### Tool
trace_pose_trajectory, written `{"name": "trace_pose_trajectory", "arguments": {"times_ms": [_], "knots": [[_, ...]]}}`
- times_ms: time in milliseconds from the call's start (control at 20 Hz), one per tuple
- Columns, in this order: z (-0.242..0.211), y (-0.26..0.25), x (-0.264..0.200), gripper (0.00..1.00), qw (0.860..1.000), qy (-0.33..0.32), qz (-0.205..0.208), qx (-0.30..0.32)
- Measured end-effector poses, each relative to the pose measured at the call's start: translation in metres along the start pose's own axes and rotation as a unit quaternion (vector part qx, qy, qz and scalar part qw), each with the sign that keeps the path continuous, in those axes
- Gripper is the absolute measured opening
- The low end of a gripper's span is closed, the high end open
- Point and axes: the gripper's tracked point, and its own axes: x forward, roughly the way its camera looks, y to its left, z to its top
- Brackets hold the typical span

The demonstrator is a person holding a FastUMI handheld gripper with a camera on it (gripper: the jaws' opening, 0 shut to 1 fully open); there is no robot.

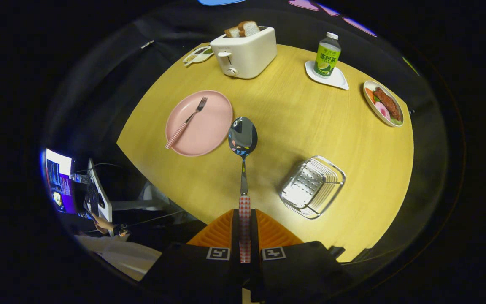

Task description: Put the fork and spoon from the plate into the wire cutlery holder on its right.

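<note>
Spoon (pixel 243 143) clamped between fingers (pixel 226 230) above open tabletop (pixel 289 122) between plate (pixel 199 123) and holder (pixel 313 186).

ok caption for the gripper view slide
Tool shut on spoon, lifted above table; fork on pink plate, wire holder waiting.

A staged recording booth: black cloth wall (pixel 99 63), laid table (pixel 293 126), laptop (pixel 63 185) beside it
</note>
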Motion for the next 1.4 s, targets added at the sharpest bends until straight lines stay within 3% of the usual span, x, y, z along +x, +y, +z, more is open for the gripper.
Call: {"name": "trace_pose_trajectory", "arguments": {"times_ms": [400, 700, 1000, 1400], "knots": [[-0.038, -0.074, -0.035, 0.13, 0.993, 0.106, -0.029, -0.033], [-0.052, -0.097, -0.031, 0.12, 0.980, 0.187, -0.040, -0.051], [-0.050, -0.100, -0.008, 0.13, 0.969, 0.245, -0.032, 0.013], [-0.035, -0.090, 0.007, 0.12, 0.959, 0.282, -0.016, 0.036]]}}
